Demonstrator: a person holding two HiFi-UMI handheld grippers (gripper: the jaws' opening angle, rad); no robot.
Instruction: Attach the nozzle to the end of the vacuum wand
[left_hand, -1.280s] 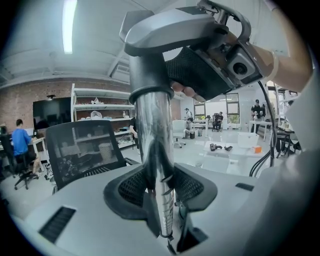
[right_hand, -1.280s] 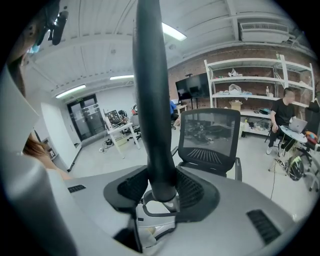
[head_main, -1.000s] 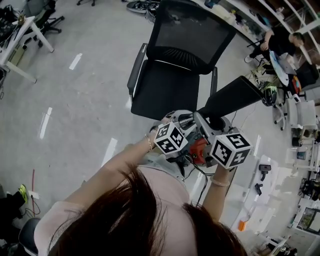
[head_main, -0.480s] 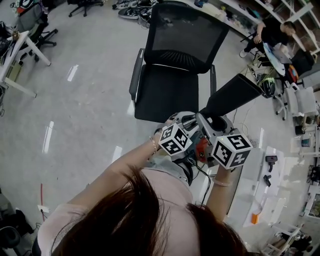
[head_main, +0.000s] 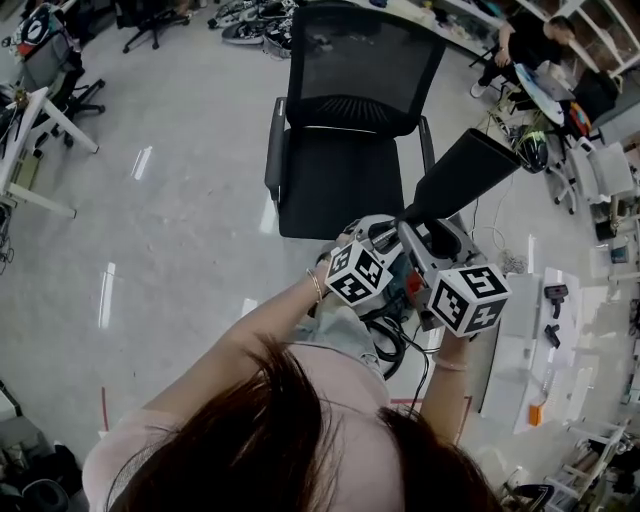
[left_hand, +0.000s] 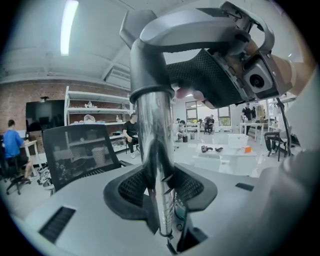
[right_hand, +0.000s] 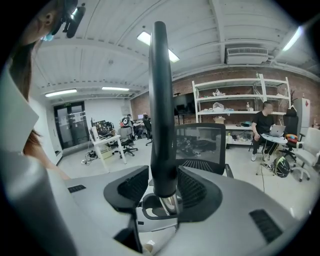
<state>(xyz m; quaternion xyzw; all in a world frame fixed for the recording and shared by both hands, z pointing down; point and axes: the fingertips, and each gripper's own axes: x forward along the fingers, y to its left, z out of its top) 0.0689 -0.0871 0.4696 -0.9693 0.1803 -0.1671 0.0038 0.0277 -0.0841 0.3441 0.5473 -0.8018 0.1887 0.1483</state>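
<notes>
In the head view both grippers are held close together in front of the person's chest. My left gripper (head_main: 372, 234) is shut on the chrome vacuum wand (left_hand: 156, 165), whose grey plastic elbow (left_hand: 165, 35) rises at the top of the left gripper view. My right gripper (head_main: 424, 236) is shut on the long black nozzle (head_main: 462, 178), which widens up and to the right. In the right gripper view the nozzle (right_hand: 161, 110) stands upright between the jaws, with a chrome tube end (right_hand: 170, 203) showing just under its base. How far the two parts are seated together is hidden.
A black mesh office chair (head_main: 350, 130) stands on the grey floor just ahead of the grippers. A white table (head_main: 520, 350) with small items lies to the right. A black cable (head_main: 388, 345) hangs below the hands. A seated person (head_main: 530, 45) is at the back right.
Both grippers stay shut and close together. The nozzle now points a little higher and further right in the head view, and the whole view has shifted with the head.
</notes>
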